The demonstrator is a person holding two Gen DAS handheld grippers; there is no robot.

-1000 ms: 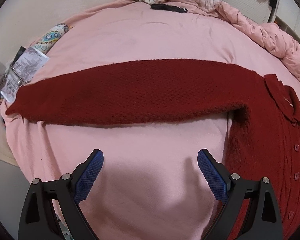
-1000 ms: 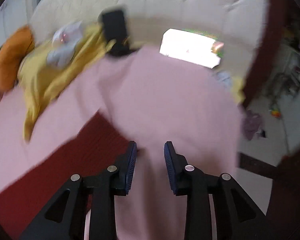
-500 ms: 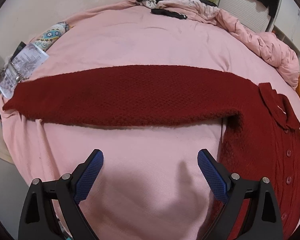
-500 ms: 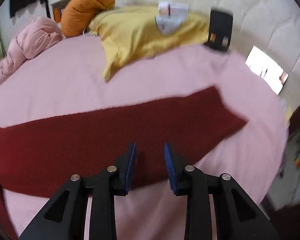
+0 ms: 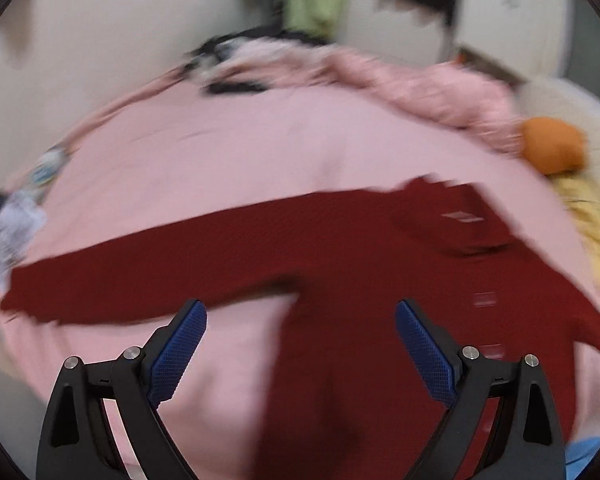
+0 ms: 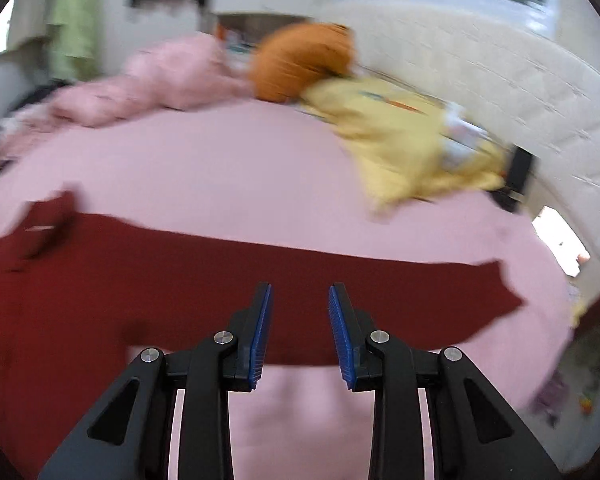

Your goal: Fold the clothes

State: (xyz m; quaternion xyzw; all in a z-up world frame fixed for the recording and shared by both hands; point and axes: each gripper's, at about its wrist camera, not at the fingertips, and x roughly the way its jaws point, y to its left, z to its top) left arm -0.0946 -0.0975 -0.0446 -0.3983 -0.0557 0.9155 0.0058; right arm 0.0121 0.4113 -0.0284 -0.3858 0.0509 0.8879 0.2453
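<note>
A dark red knitted cardigan [image 5: 340,264] lies spread flat on the pink bed sheet [image 5: 228,152], both sleeves stretched outward. Its left sleeve [image 5: 140,264] runs toward the left edge of the bed. My left gripper [image 5: 300,344] hovers above the body of the cardigan, jaws wide apart and empty. In the right wrist view the right sleeve [image 6: 380,296] reaches to the right. My right gripper [image 6: 300,328] hangs over this sleeve with a narrow gap between its blue pads and nothing between them. Both views are blurred by motion.
A rumpled pink quilt [image 5: 420,88] and dark clothes [image 5: 236,48] lie at the far side. An orange cushion [image 6: 304,64], a yellow garment [image 6: 396,136] and a black object [image 6: 518,180] sit near the white padded headboard [image 6: 500,60]. Papers [image 5: 8,232] lie at the left bed edge.
Both grippers have swung and lifted. The left view shifted right from the left sleeve onto the cardigan's body. The right view swept left, the right sleeve now fully beneath it. Jaw gaps unchanged.
</note>
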